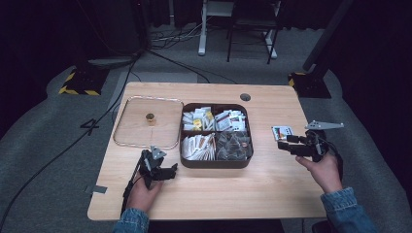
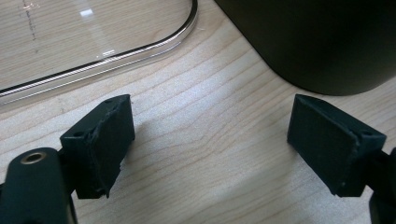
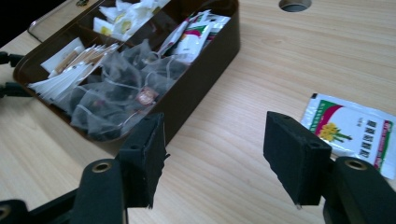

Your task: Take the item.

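Noting our right gripper [image 3: 212, 156] with jaws apart and empty; the tea sachet [image 3: 351, 127] lies flat on the table [image 3: 261, 60] just right of its fingertips, long axis slanting across. Left gripper [image 2: 210, 140], also agape, sits beyond the box [image 1: 215, 162], so the right one seems better placed.

sachet [image 3: 351, 129] print illegible, box [image 2: 317, 42] cropped
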Available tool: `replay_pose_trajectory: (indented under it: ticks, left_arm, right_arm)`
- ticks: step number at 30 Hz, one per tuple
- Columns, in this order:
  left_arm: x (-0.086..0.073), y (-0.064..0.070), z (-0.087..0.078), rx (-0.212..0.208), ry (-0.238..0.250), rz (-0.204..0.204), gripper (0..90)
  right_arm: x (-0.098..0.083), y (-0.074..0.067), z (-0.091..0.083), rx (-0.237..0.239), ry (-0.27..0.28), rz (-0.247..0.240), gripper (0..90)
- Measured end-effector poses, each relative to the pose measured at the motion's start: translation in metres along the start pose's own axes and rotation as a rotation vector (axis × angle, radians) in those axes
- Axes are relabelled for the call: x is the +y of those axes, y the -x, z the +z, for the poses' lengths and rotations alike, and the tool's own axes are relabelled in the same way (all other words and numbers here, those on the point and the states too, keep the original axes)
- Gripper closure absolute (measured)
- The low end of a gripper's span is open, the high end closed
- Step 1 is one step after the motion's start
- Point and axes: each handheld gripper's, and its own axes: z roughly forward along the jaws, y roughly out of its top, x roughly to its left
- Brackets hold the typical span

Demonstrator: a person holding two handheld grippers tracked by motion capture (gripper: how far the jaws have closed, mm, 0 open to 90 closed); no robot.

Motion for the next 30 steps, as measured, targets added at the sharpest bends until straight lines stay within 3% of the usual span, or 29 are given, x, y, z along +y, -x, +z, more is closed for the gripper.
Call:
replay_pose_trajectory:
  ticks: [6, 11, 17, 21, 30]
  left_arm:
    - [0.000, 0.000, 0.000, -0.001, -0.002, 0.001, 15.4]
    - [0.000, 0.000, 0.000, 0.000, -0.002, 0.001, 15.4]
    - [0.000, 0.000, 0.000, -0.001, 0.000, 0.001, 15.4]
    - [0.000, 0.000, 0.000, -0.002, 0.000, 0.002, 15.4]
    - [0.001, -0.001, 0.001, -0.002, 0.001, 0.002, 15.4]
  right_arm:
    - [-0.014, -0.022, 0.005, 0.011, 0.019, -0.050, 39.0]
    - [-0.019, -0.035, 0.009, 0.014, -0.001, -0.111, 38.7]
    - [-0.029, -0.038, 0.021, 0.040, -0.039, -0.104, 38.3]
    - [-0.039, -0.037, 0.035, 0.013, -0.088, -0.135, 38.1]
    - [-0.052, -0.040, 0.056, 0.031, -0.144, -0.149, 36.2]
